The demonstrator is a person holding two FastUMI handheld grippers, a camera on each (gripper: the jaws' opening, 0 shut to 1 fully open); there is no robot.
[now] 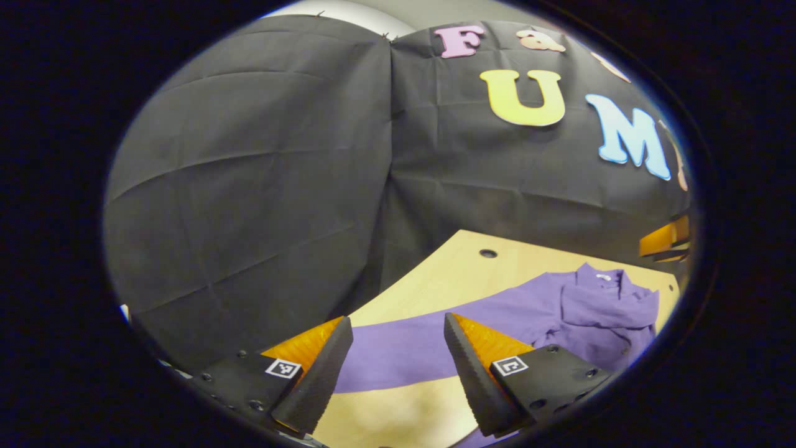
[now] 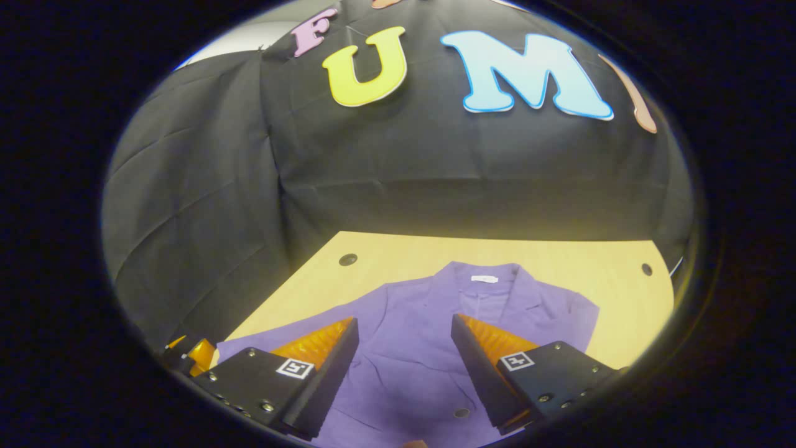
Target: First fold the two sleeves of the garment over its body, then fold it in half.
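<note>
Setting: a staged recording booth, lab-type rather than a home. Evidence: black cloth hung as backdrop on all visible sides, creased in a fold grid and meeting at a seam in the left gripper view; a strip of pale wall shows above its top edge. Work surface is a plain light wood board with round holes near its far corners. Square printed markers sit on the gripper hardware.

Purple garment flat, one sleeve outstretched
</note>
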